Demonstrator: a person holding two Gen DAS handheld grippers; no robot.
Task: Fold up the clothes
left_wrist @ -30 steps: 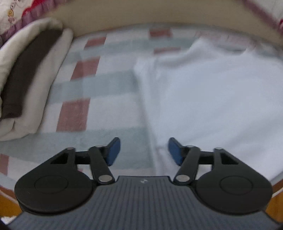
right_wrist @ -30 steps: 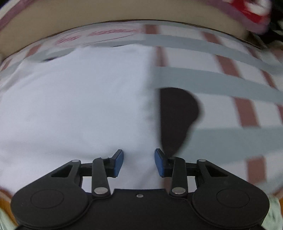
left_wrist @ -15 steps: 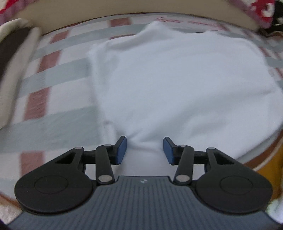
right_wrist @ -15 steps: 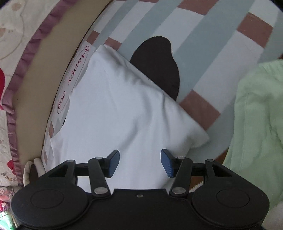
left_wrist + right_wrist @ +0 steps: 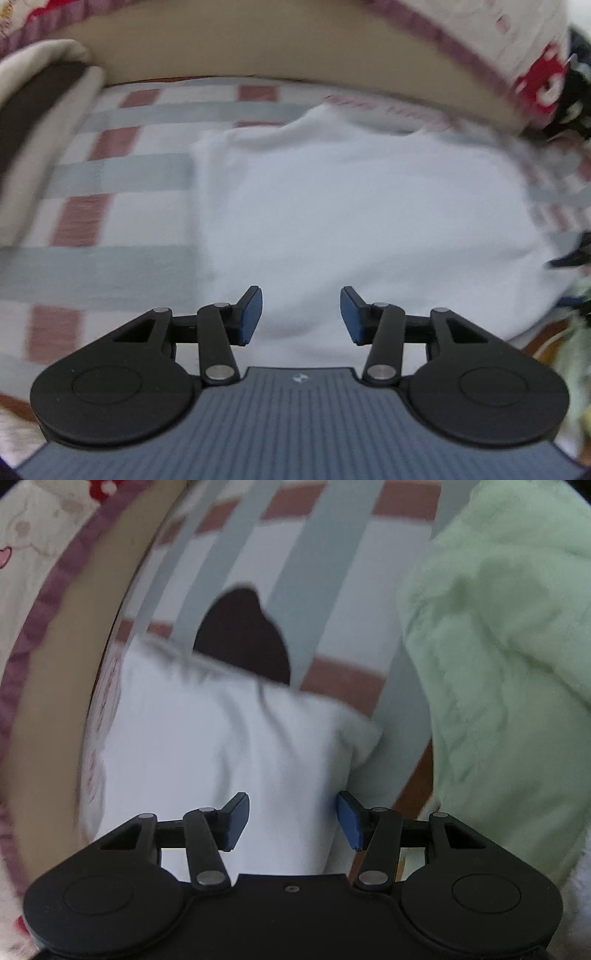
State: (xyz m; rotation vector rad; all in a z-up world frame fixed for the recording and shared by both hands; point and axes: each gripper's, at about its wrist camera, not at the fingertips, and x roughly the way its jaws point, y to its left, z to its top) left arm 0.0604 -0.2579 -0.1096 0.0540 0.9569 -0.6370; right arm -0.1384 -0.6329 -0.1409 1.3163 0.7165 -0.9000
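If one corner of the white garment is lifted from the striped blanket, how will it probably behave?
The white garment will probably sag and drape: it lies flat and thin on the striped blanket, with soft creases near its edge. It looks light, so one corner may lift easily. Its folded layers will likely slide apart, since nothing visible holds them together.

White garment point(image 5: 362, 221), folded to a rough rectangle, lies flat on checked blanket point(image 5: 122, 177). Far edge near blanket's tan border. Pale green garment point(image 5: 498, 646), crumpled, unfolded, lies just beside white garment on same blanket.
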